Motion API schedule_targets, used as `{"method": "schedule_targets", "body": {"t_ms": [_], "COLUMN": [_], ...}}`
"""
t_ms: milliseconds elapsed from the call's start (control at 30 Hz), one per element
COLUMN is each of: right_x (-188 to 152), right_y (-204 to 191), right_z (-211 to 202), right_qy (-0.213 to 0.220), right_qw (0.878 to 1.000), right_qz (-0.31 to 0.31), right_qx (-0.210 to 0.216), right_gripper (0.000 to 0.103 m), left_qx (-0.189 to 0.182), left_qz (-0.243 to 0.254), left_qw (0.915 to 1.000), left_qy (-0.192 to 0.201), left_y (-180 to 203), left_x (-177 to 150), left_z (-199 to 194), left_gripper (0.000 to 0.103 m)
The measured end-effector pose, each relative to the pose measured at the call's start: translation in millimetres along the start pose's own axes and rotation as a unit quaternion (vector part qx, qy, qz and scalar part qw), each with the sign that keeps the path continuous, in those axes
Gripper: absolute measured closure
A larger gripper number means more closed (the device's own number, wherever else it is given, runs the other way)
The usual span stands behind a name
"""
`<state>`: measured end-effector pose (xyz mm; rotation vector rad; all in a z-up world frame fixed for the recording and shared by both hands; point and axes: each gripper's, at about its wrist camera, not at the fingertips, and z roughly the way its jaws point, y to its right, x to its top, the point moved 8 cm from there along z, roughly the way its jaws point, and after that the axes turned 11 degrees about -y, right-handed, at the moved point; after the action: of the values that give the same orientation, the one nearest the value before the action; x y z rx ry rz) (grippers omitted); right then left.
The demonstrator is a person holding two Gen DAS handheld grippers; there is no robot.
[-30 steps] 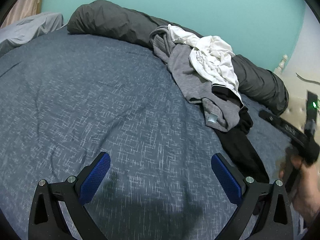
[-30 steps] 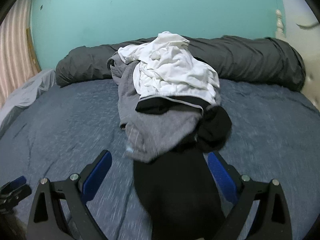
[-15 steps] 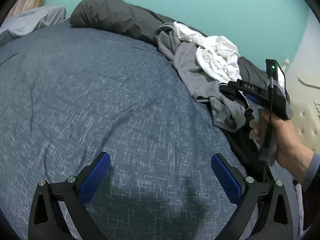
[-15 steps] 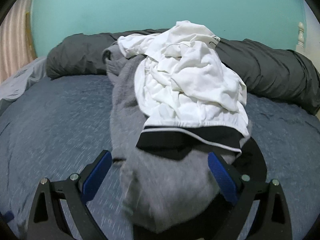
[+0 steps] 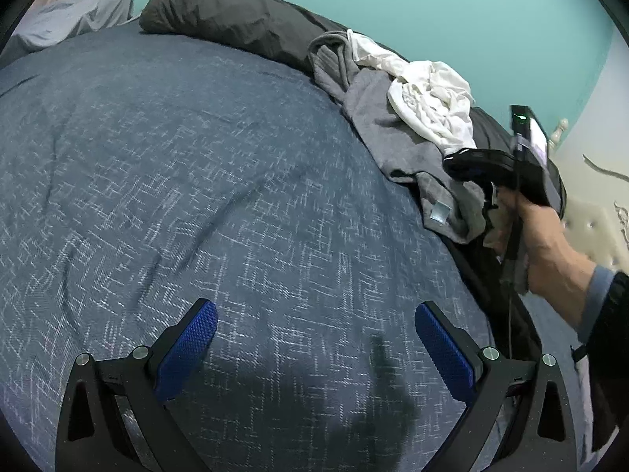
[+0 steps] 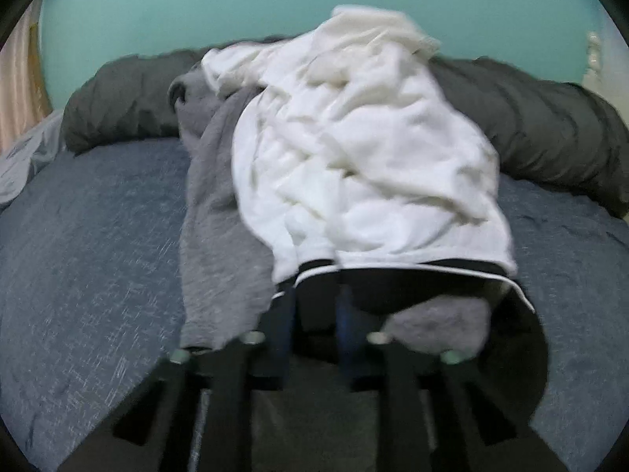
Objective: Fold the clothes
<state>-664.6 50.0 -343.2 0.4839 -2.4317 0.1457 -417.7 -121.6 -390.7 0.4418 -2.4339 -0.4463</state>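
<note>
A pile of clothes lies on the blue bed cover (image 5: 196, 165): a white garment (image 6: 354, 165) with a black hem on top, a grey garment (image 6: 220, 244) under it, a black one (image 5: 471, 259) at the bottom. My right gripper (image 6: 314, 303) is at the near edge of the pile. Its jaws are closing, and the white garment's black hem sits between the narrowed fingers. In the left wrist view a hand (image 5: 550, 251) holds that gripper (image 5: 456, 161) against the pile. My left gripper (image 5: 314, 338) hangs open over bare cover, holding nothing.
A rolled dark grey duvet (image 5: 236, 11) runs along the far side of the bed below the teal wall. A light grey pillow (image 5: 70, 23) lies at the far left. A cream headboard (image 5: 589, 228) stands at the right.
My right gripper pushed forward into the pile and its jaws went from wide apart to narrow around the black hem. The left gripper sank slightly towards the cover.
</note>
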Motion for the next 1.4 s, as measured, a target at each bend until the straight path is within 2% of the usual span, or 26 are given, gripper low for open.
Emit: {"method": "schedule_targets", "body": {"t_ms": [100,300,333,367,467,567,633,733,767,900,967,1033,1100,1133,1167,1267,1400], "right_x": [-8,-31,-36,-39,-48,-56,-57,-60,-61,-69,-74,-77,-77,-77,-76,-74,-70], "right_y": [3,-5,-7,-8,-12,-9,-14,-19,-19,-17,-13,-4,1,3,5,10,18], "right_z": [-21,-91,-105,-120,-158,-189,-218,-247,-254,-248,-234,-219,-202,-194,-185,-163,-139], "right_qy": [0.016,0.04,0.043,0.048,0.055,0.056,0.077,0.089,0.092,0.057,0.039,0.026,0.02,0.018,0.015,0.012,0.012], "right_qw": [1.0,0.997,0.997,0.996,0.994,0.994,0.99,0.99,0.99,0.994,0.995,0.995,0.995,0.995,0.995,0.997,0.997], "right_qz": [-0.015,-0.033,-0.034,-0.035,-0.035,-0.034,-0.039,-0.044,-0.042,-0.039,-0.015,0.018,0.037,0.042,0.045,0.042,0.047], "right_qx": [0.005,0.05,0.059,0.067,0.088,0.091,0.109,0.105,0.101,0.082,0.091,0.093,0.091,0.089,0.085,0.07,0.06], "right_gripper": [0.091,0.092,0.099,0.098,0.101,0.103,0.103,0.103,0.103,0.103,0.102,0.097,0.076,0.059,0.052,0.045,0.042], "left_qx": [0.005,0.003,0.004,0.006,0.007,0.017,0.021,0.022,0.023,0.03,0.036,0.041,0.047,0.05,0.052,0.056,0.061], "left_qz": [0.008,0.019,0.023,0.026,0.027,0.039,0.045,0.045,0.043,0.032,0.028,0.026,0.025,0.023,0.021,0.011,0.003], "left_qw": [1.0,0.9998,0.9997,0.9996,0.9995,0.9989,0.9985,0.9984,0.9984,0.9988,0.9989,0.9988,0.9986,0.9985,0.9984,0.9983,0.9981], "left_qy": [0.002,0.001,0.004,0.008,0.014,0.02,0.024,0.028,0.028,0.022,0.015,0.007,0.007,0.007,0.006,-0.004,-0.005], "left_y": [8,32,36,40,46,48,47,42,38,17,8,-1,-8,-11,-14,-24,-30], "left_x": [3,-1,-3,-5,-13,-23,-31,-45,-49,-61,-64,-65,-64,-63,-63,-64,-61], "left_z": [-11,-53,-63,-74,-106,-134,-151,-170,-172,-169,-161,-153,-147,-143,-139,-125,-112], "left_gripper": [0.0,0.0,0.0,0.0,0.0,0.0,0.0,0.0,0.0,0.0,0.0,0.0,0.0,0.0,0.0,0.0,0.0]}}
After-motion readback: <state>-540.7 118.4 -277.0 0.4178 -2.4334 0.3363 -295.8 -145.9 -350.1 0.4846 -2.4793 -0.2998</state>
